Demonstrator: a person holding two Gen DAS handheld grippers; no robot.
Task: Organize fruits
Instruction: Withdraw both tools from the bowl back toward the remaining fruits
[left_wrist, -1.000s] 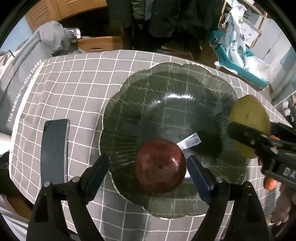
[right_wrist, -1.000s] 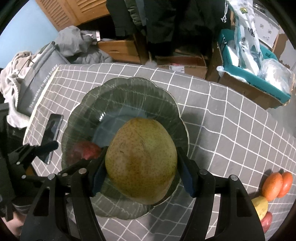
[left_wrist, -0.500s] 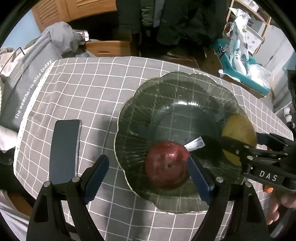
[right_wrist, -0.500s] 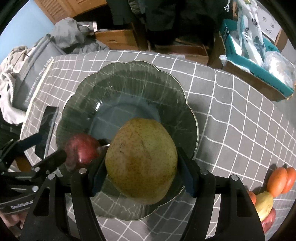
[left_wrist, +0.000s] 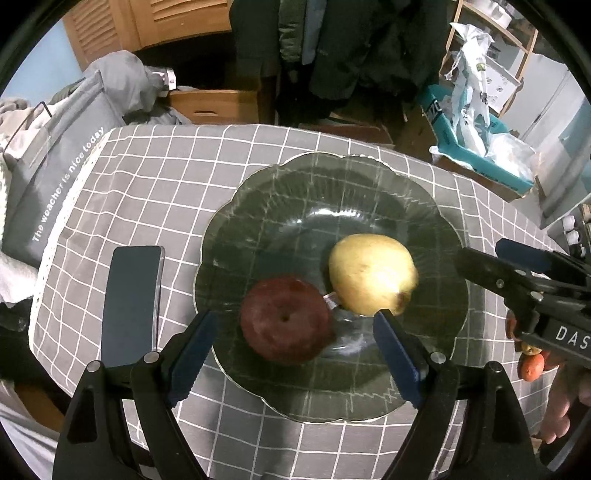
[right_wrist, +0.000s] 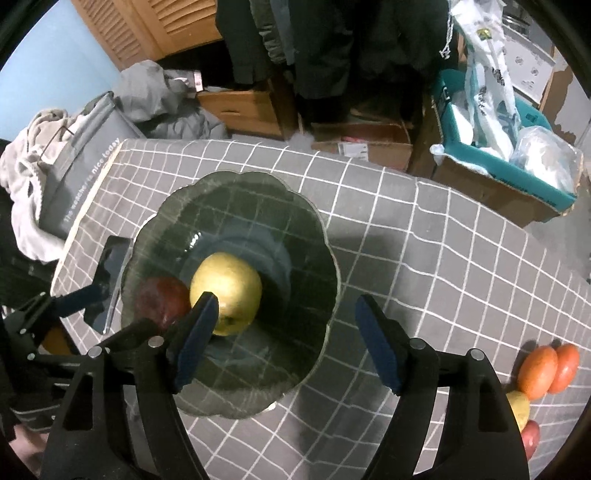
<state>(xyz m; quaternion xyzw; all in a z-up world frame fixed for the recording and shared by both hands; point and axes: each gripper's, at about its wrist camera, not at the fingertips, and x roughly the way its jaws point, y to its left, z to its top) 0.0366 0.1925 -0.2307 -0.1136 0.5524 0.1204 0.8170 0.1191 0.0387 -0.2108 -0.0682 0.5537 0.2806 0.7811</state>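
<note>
Grey checked cloth covers the table. Above it, the right gripper has its blue-padded jaws opening with nothing between them; the yellow-green pear lies free just past its left pad. The left gripper stands wide, pads clear of the dark red apple between them. Both fruits sit touching inside the scalloped smoked-glass plate. A dark phone lies beside the plate's left rim. 2 orange fruits rest well apart, near the cloth's right edge.
</note>
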